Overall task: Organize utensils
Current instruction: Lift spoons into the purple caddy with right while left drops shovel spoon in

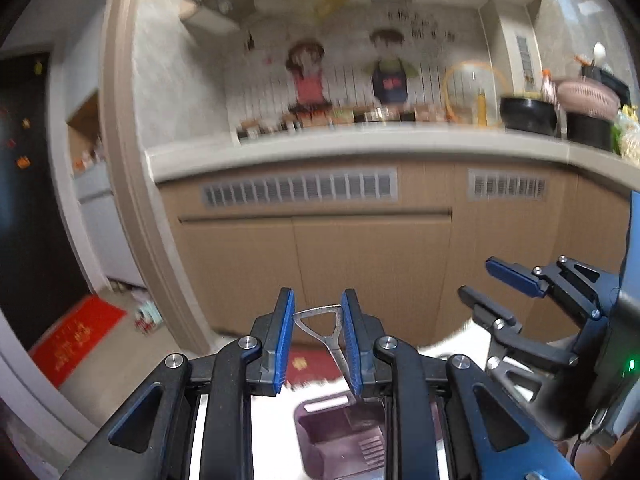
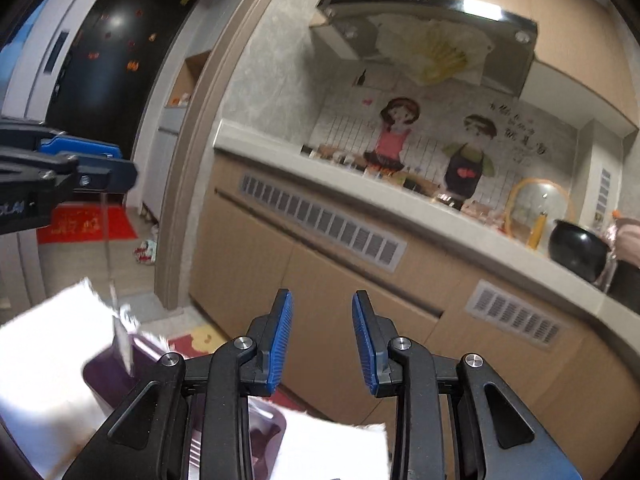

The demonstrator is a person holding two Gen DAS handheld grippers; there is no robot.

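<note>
**A:** What have you got in your left gripper?

**B:** You're clamping a metal utensil between its blue pads. The end with the triangular loop sticks up between the fingers, and the shaft slants down past the right-hand pad. What kind of utensil it is I cannot tell; its lower end is blurred.

**A:** And the container?

**B:** A purple plastic organizer tray sits directly below your left gripper, on a white surface. Its divided compartments show in the left wrist view. The utensil's lower end reaches the tray's near rim; whether it touches the rim I cannot tell. A ribbed patch shows on the floor of one section. Any other contents are hidden by the gripper's body.

**A:** My right gripper?

**B:** Released, its pads spread apart with nothing between them. It hangs beside the left one, above the same tray, which shows as a dark purple edge at lower left in the right wrist view.

**A:** Anything behind?

**B:** Tan cabinet doors with vent grilles, and a pale countertop carrying a black pot and blurred jars.
</note>
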